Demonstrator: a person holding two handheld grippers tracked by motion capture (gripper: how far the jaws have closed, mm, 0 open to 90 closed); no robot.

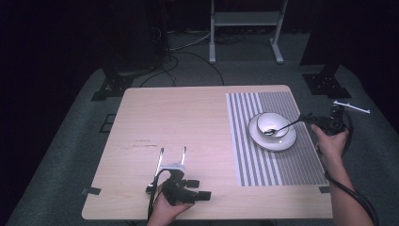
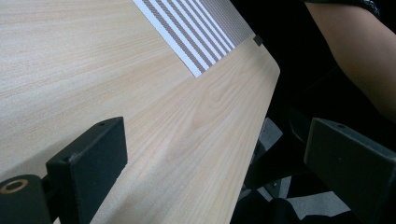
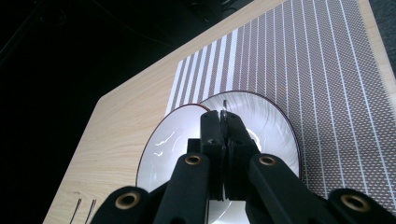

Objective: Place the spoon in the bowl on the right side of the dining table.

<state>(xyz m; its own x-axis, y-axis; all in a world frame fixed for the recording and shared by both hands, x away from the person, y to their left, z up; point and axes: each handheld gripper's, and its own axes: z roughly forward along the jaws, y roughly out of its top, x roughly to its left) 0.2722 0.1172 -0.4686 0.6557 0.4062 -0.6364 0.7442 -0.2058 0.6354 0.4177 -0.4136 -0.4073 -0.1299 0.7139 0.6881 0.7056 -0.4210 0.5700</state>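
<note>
2 claws | left claw [image 1: 197,188] wide | right claw [image 1: 306,118] grips spoon [image 1: 281,128] over bowl [image 1: 270,123]

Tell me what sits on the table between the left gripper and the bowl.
Bare wood, then the striped placemat, in the high view. Nothing else lies between the left gripper and the bowl.

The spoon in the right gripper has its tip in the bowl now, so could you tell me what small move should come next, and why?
Probably open the right gripper slightly so the spoon settles in the bowl. Its jaws are shut on the handle, while the spoon's head already lies inside the bowl, which sits on the plate. The left gripper is open on the bare table, far off.
</note>
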